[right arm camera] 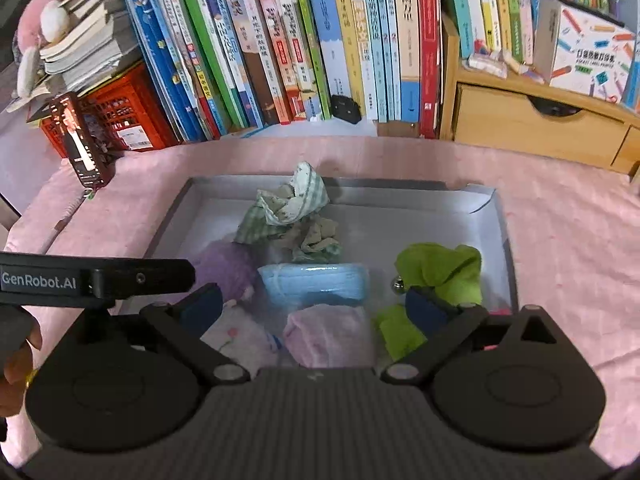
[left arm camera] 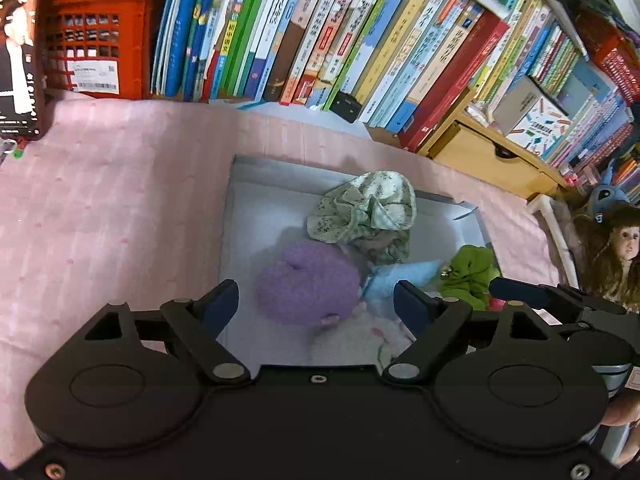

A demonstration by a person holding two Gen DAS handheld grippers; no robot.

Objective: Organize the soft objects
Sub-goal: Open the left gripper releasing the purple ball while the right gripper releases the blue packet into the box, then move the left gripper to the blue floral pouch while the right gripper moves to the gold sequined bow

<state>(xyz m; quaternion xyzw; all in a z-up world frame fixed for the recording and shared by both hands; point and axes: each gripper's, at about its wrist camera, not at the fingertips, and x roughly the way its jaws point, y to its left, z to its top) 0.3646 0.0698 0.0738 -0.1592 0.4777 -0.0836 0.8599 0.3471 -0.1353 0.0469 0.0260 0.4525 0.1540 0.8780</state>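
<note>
While both grippers hang over the shallow grey box (right arm camera: 502, 224) on the pink cloth (left arm camera: 100, 208), neither one grips anything. In the left wrist view, the left gripper (left arm camera: 316, 304) has its blue-padded jaws spread, with the fuzzy purple plush (left arm camera: 308, 280) lying below and between them, untouched by either pad. In the right wrist view, the right gripper (right arm camera: 314, 306) stands with its jaws wide apart above a folded pale pink cloth (right arm camera: 328, 336) and a light blue face mask (right arm camera: 316, 284); the pads press on nothing.

Inside the box the soft things lie close together. A crumpled green-and-white patterned cloth (right arm camera: 294, 208) sits toward the far wall. The purple plush is at the near left, the mask just beside it at the middle, and a bright green fabric piece (right arm camera: 440, 268) with a small metal bell (right arm camera: 398, 286) lies at the right side. A white cloth with a faint floral print (right arm camera: 240, 336) lies at the near left edge, partly hidden by the gripper, so its full shape is hard to judge.

Behind the box a row of upright children's books (right arm camera: 280, 40) lines the back, with a red plastic crate (right arm camera: 120, 112) to the left and a wooden drawer unit (right arm camera: 536, 120) to the right. A doll with brown hair (left arm camera: 620, 256) shows at the right edge of the left wrist view.
</note>
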